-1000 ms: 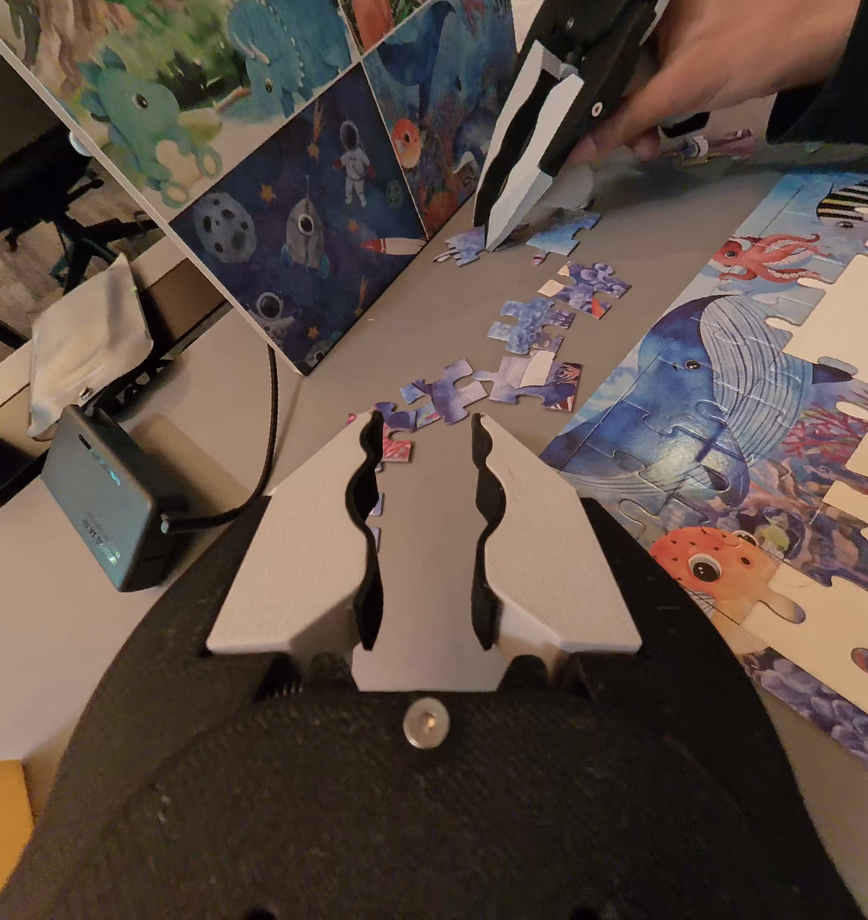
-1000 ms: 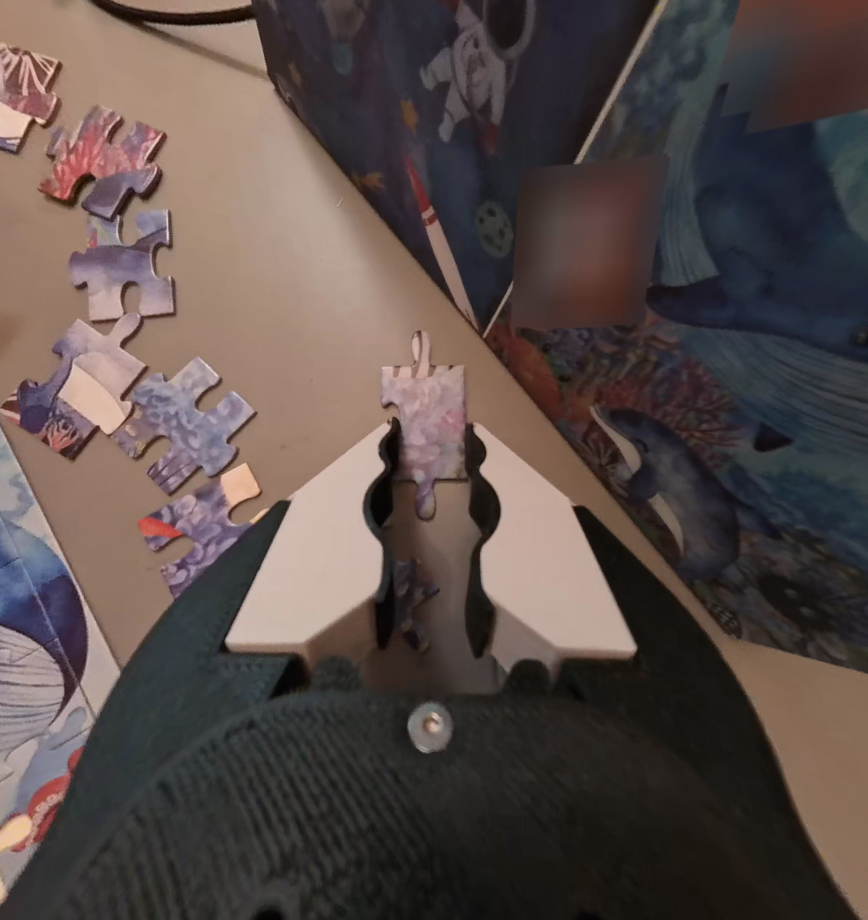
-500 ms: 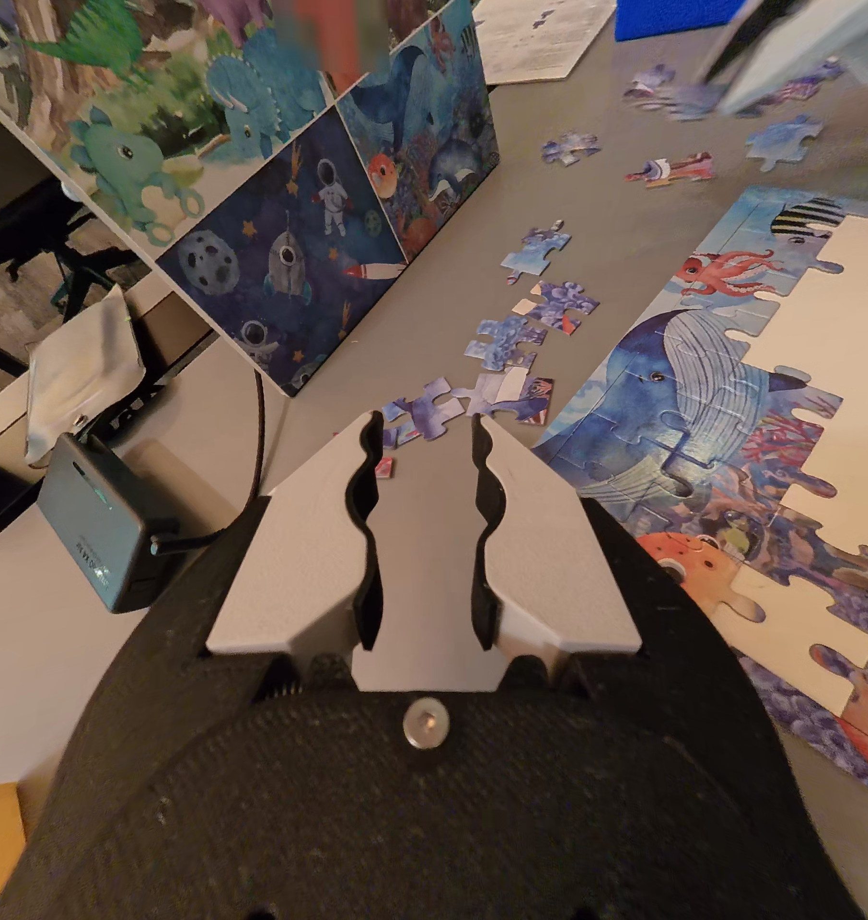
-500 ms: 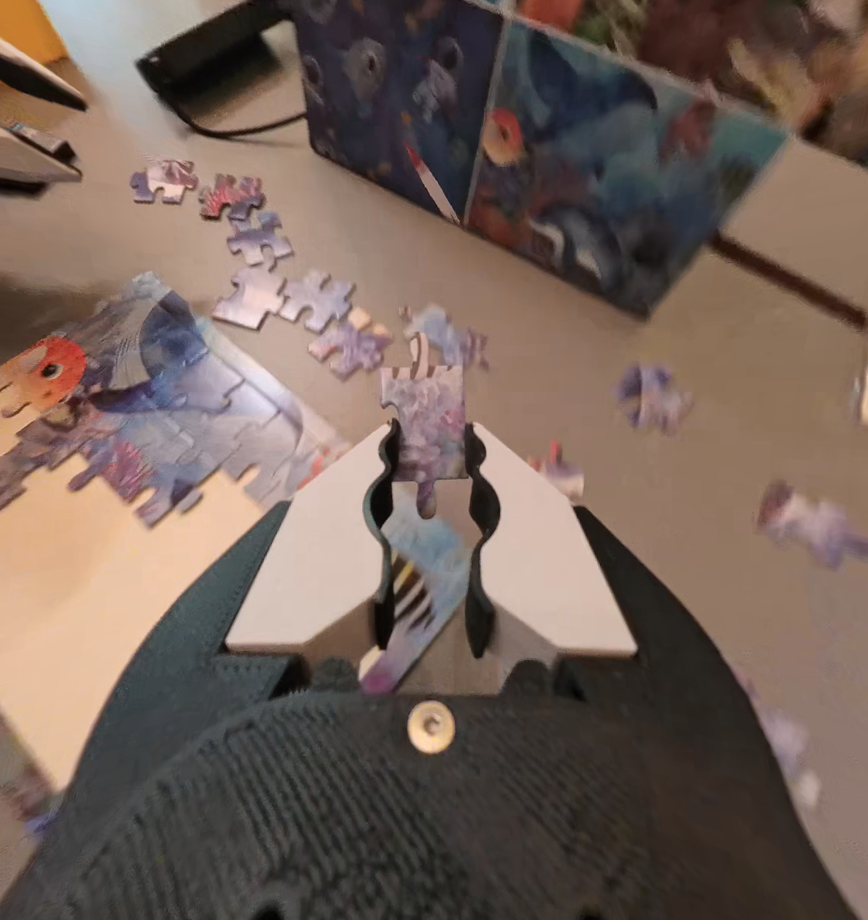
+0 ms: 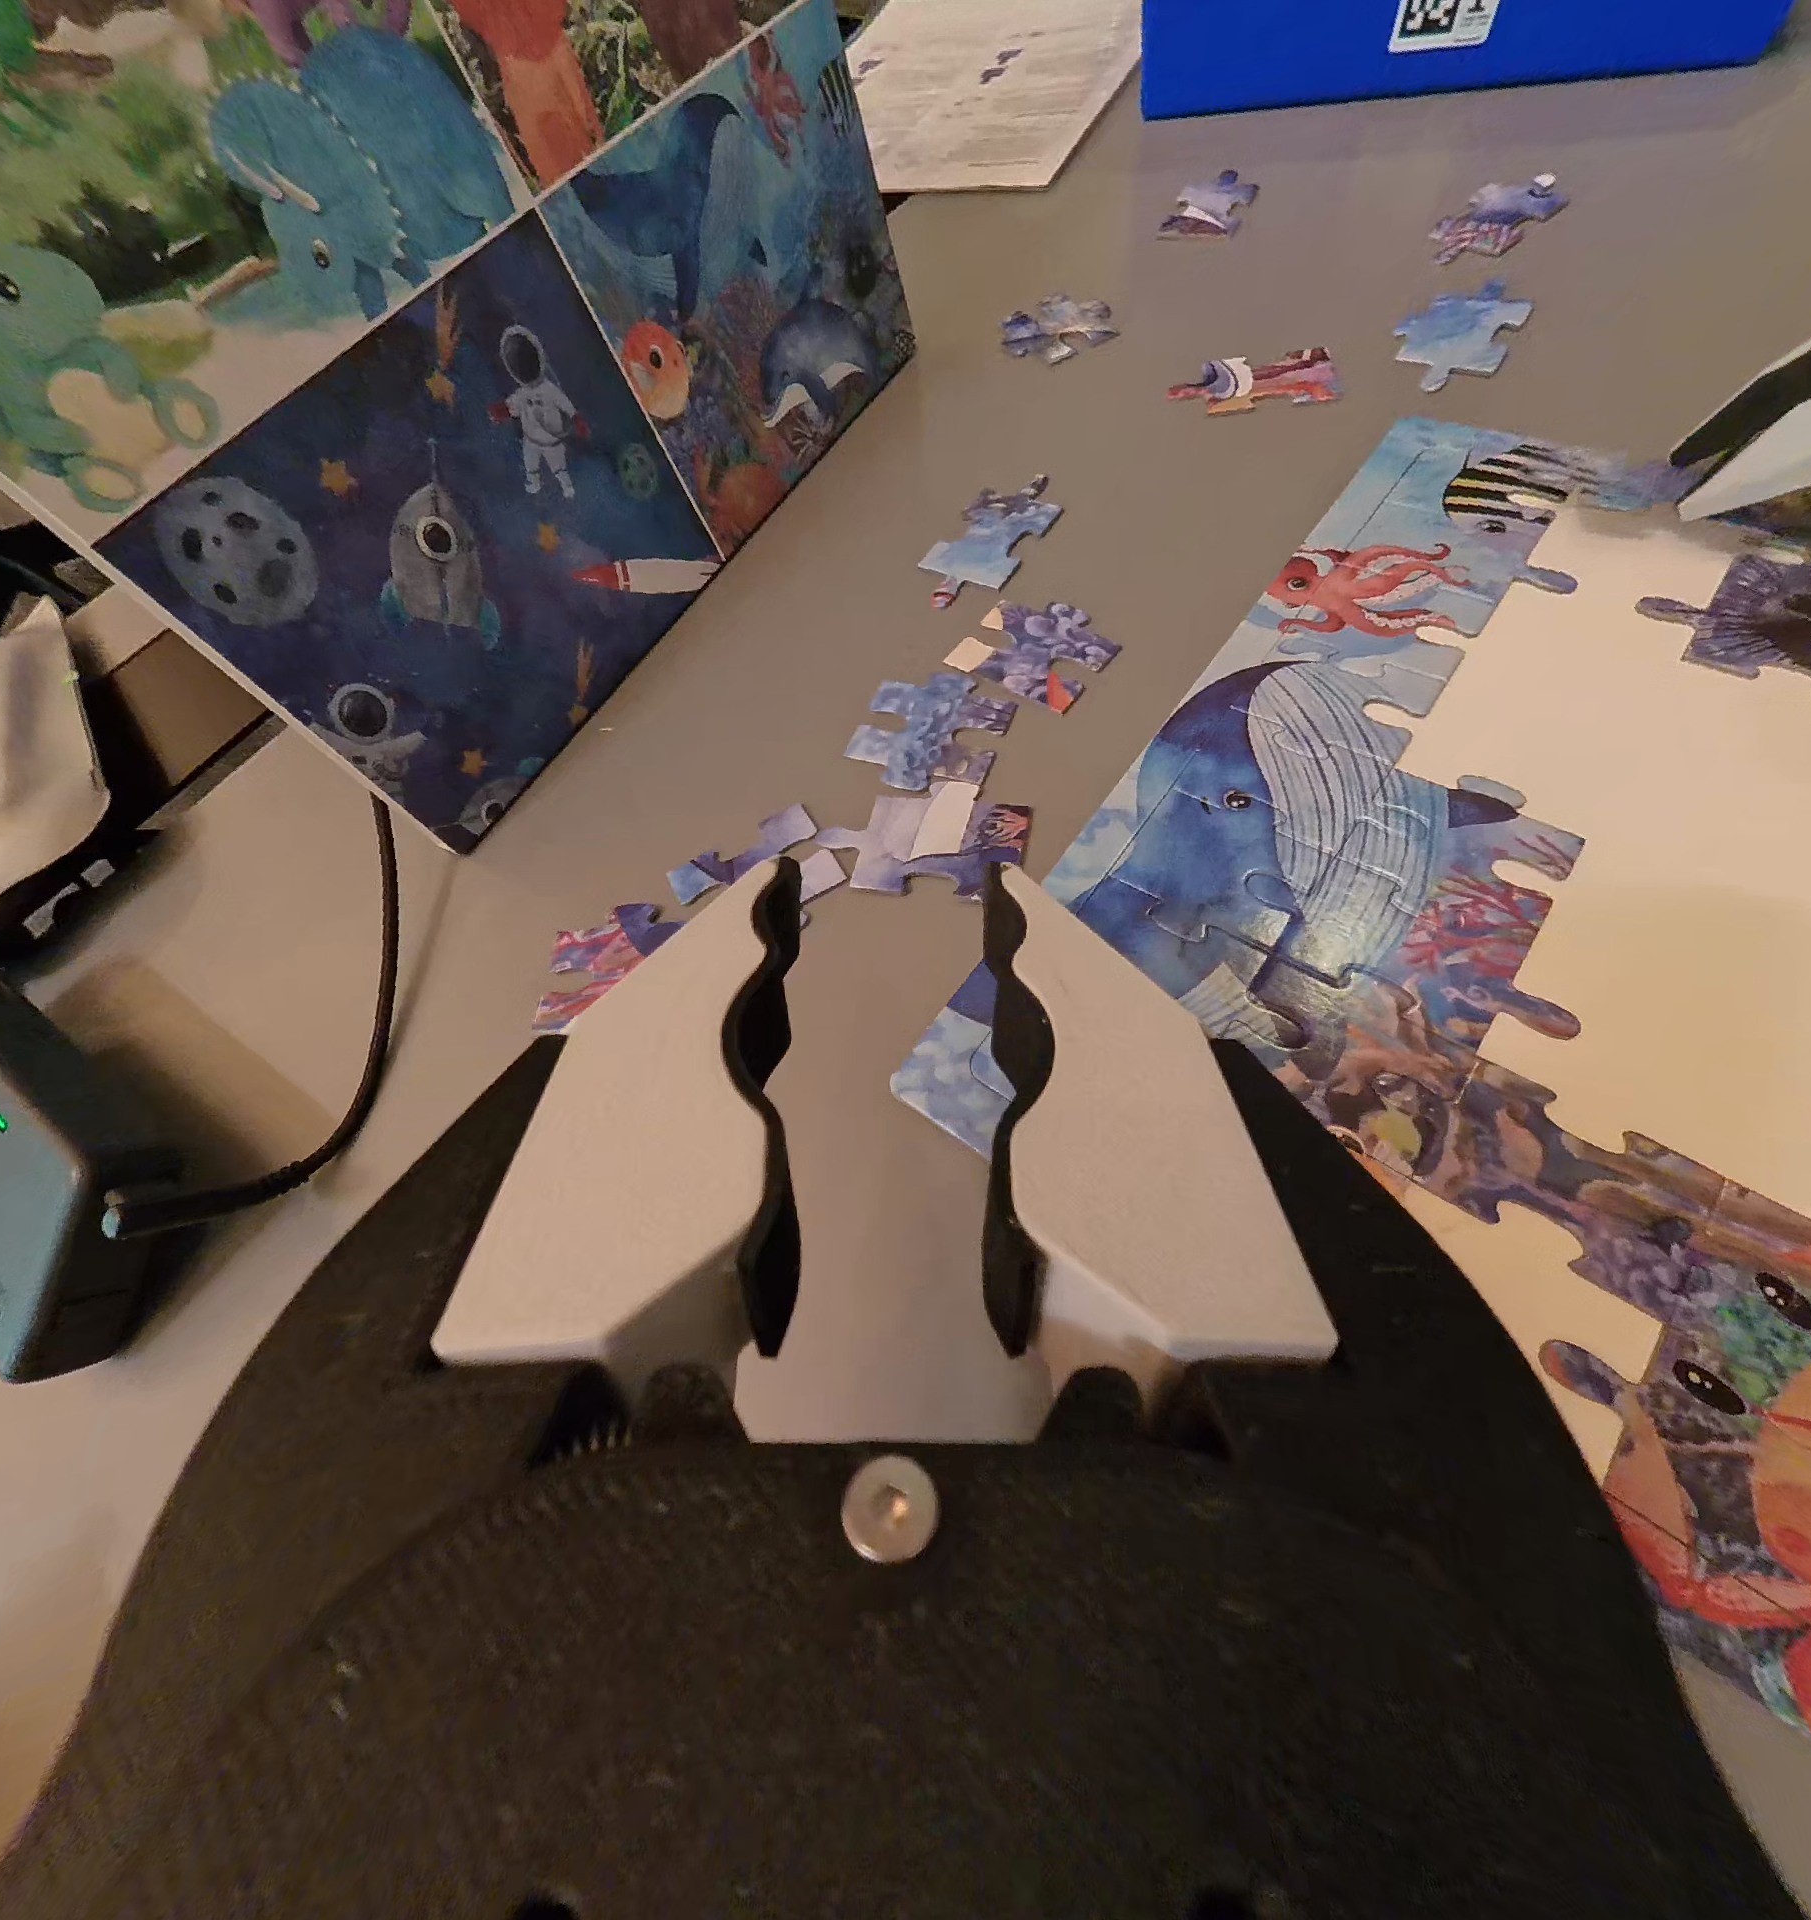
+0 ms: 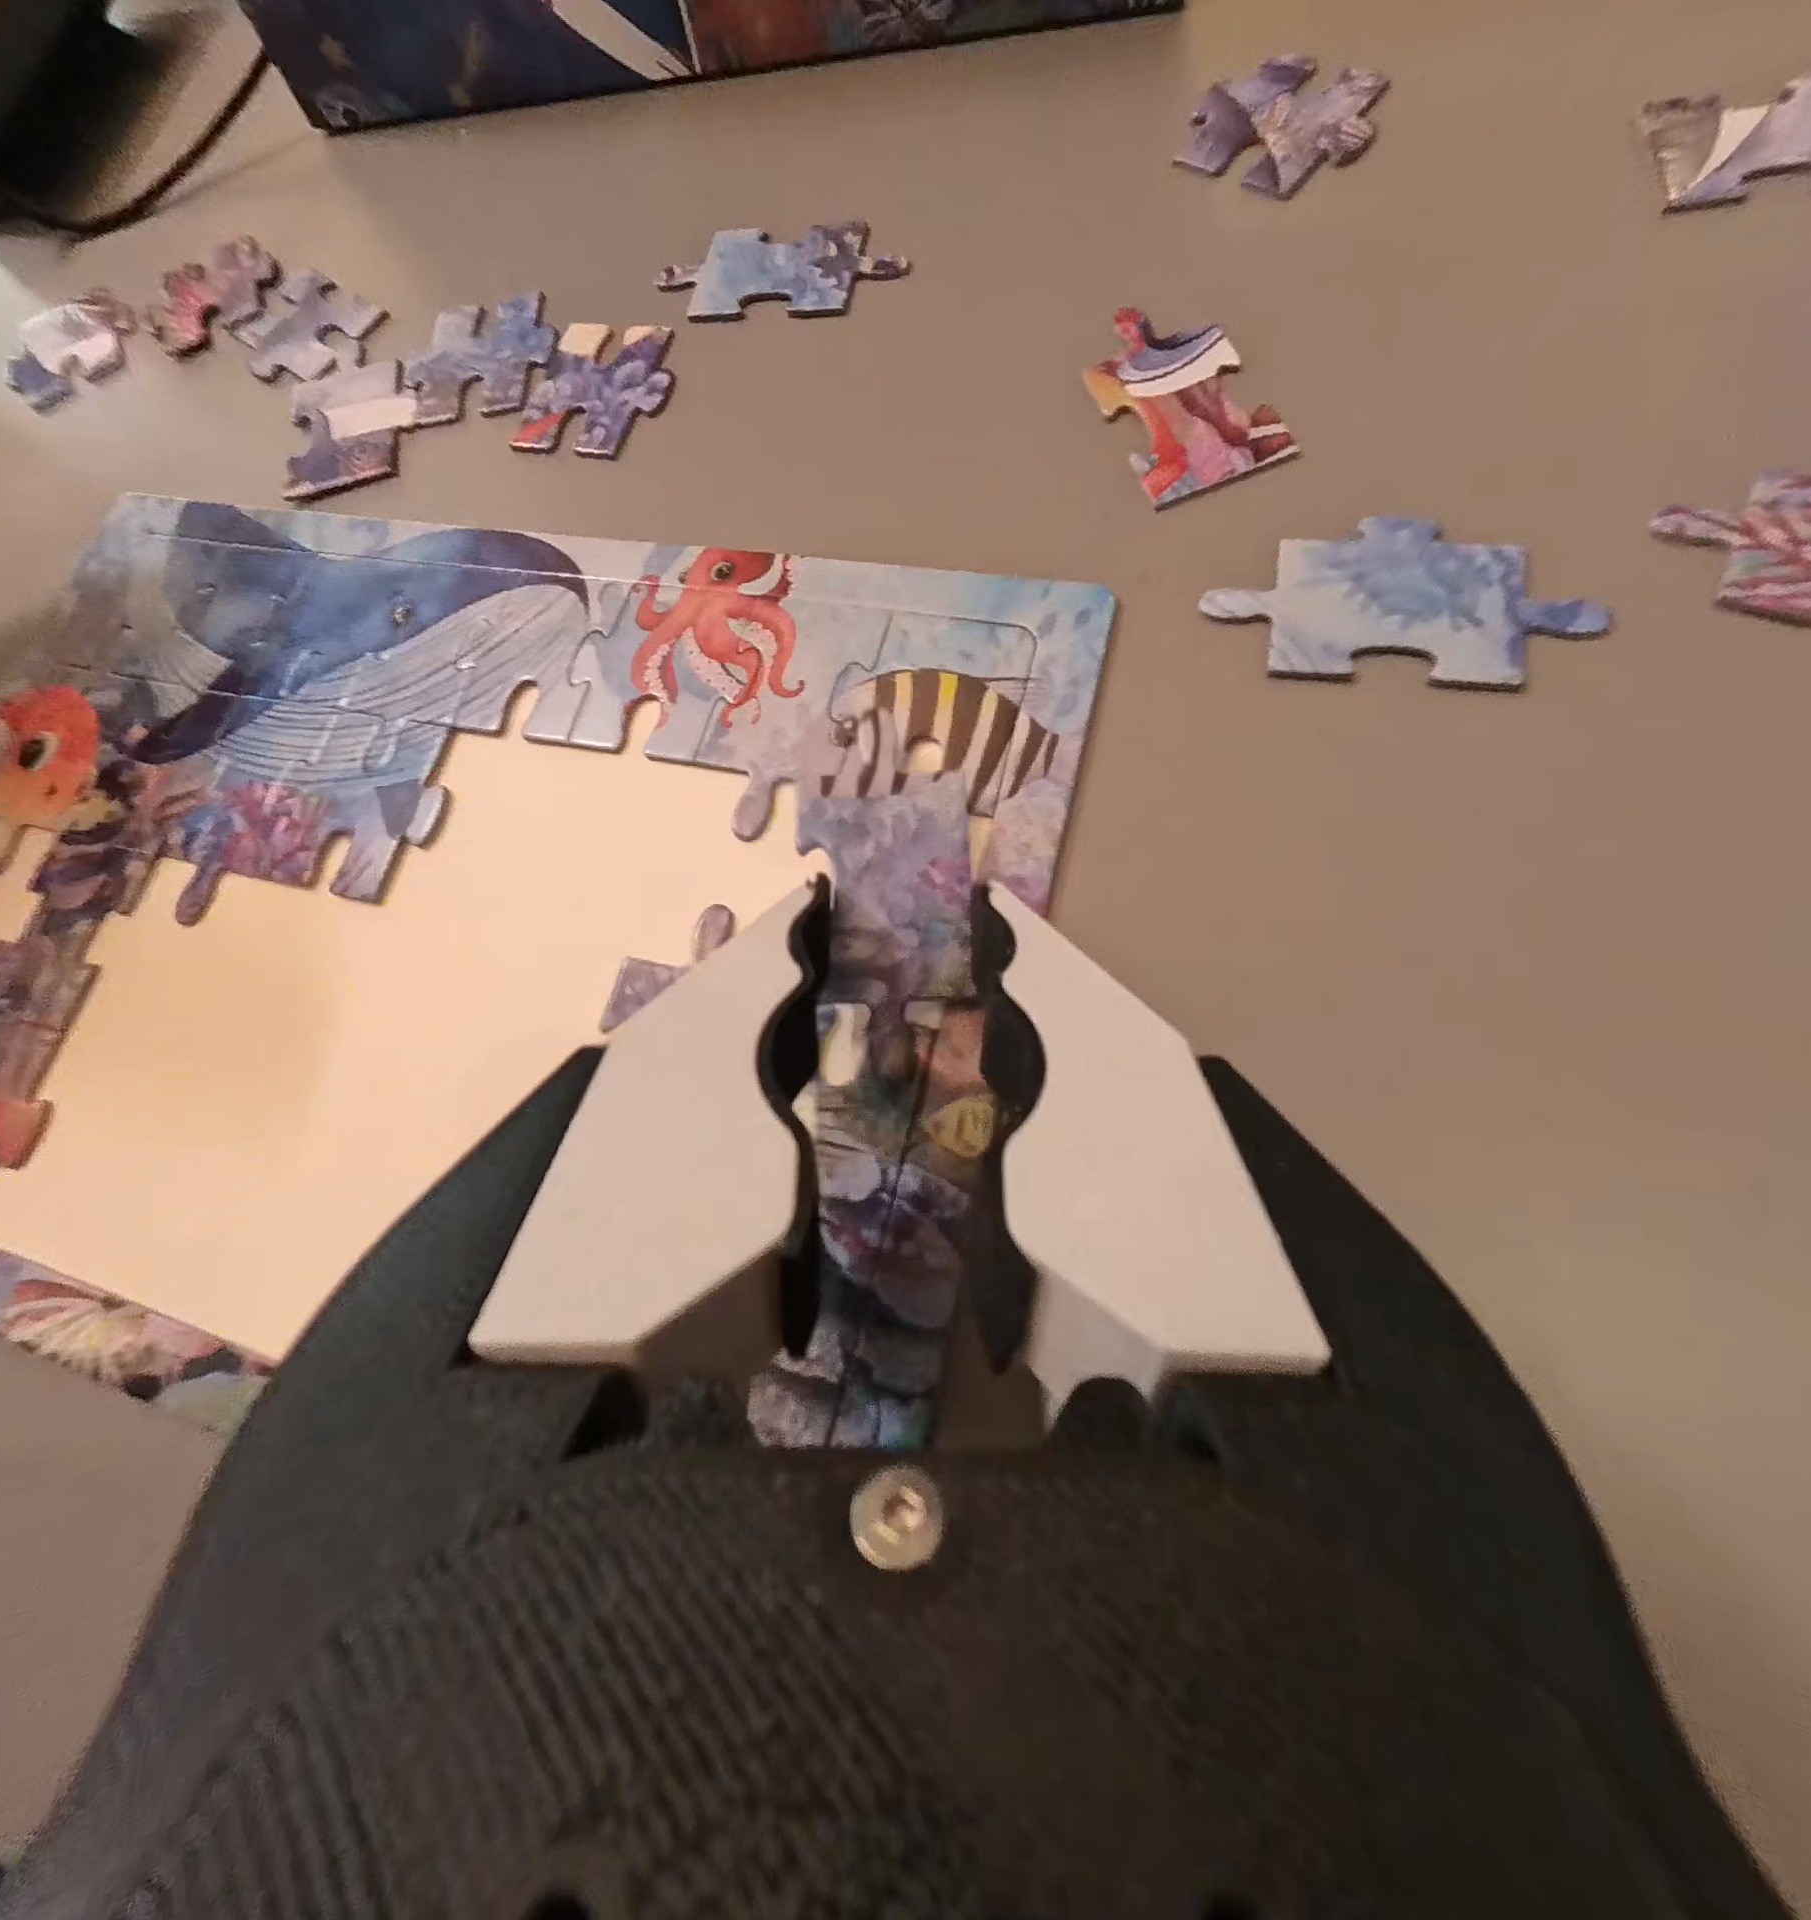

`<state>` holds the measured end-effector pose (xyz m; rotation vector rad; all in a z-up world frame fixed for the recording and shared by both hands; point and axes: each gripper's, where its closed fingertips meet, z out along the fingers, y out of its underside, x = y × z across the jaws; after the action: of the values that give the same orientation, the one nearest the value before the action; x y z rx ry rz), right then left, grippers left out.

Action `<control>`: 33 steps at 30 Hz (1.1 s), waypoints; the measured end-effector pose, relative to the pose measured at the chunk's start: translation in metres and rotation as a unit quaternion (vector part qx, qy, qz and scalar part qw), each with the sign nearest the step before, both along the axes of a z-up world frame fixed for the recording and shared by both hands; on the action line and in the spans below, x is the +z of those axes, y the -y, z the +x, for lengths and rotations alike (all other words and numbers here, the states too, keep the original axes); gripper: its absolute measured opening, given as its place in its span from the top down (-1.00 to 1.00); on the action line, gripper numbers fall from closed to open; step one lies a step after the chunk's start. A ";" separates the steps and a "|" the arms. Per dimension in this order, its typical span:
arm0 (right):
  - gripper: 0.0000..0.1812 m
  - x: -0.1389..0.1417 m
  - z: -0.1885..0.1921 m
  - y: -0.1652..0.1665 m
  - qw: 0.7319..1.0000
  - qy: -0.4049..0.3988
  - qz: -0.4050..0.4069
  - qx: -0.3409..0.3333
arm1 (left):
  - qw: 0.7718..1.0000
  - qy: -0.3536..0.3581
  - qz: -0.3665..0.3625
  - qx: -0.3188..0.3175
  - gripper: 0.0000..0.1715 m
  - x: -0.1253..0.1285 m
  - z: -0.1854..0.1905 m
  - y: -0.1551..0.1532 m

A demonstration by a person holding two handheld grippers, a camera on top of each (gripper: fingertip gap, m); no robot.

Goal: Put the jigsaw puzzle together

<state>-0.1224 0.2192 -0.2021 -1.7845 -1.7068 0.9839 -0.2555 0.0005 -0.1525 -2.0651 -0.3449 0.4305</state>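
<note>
The partly built sea puzzle (image 5: 1296, 831) lies on the grey table, with a bare cream middle (image 6: 361, 1018); it also shows in the right wrist view (image 6: 361, 644). My right gripper (image 6: 901, 894) is shut on a purple coral puzzle piece (image 6: 901, 883), held low over the puzzle's right side just below the striped fish (image 6: 942, 727). Its tip shows in the left wrist view (image 5: 1774, 457). My left gripper (image 5: 890, 883) is open and empty, above the table left of the puzzle. Several loose pieces (image 5: 932, 727) lie ahead of it.
A picture-covered puzzle box (image 5: 444, 416) stands at the back left. A grey device with a black cable (image 5: 18, 1226) sits at the left. A blue box (image 5: 1452, 52) and a paper sheet (image 5: 984, 94) lie at the back. More loose pieces (image 6: 1400, 603) lie right of the puzzle. About 25 centimetres separates my left fingertips from my right.
My right gripper has swung with its piece from beside the picture box to low over the puzzle's right side. My left gripper has drawn back a little and stays open.
</note>
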 end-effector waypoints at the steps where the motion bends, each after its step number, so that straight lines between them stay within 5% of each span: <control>1: 0.72 -0.001 0.001 -0.002 1.000 0.002 0.018 -0.003 | 1.000 -0.004 -0.004 0.000 0.61 0.000 0.000 0.000; 5: 0.58 0.001 0.005 -0.006 0.998 0.002 0.070 0.005 | 1.000 -0.013 -0.013 0.002 0.61 -0.002 -0.001 0.001; 11: 0.51 -0.004 0.021 -0.007 0.999 0.029 0.029 0.021 | 1.000 -0.013 -0.012 0.003 0.61 -0.002 -0.002 0.001; 33: 0.56 -0.007 0.033 0.013 0.992 0.059 0.086 0.073 | 1.000 -0.019 -0.021 0.004 0.61 -0.006 -0.002 0.000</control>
<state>-0.0893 0.2058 -0.2092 -1.6548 -1.9548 0.7739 -0.2575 0.0003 -0.1586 -2.0949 -0.3246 0.4858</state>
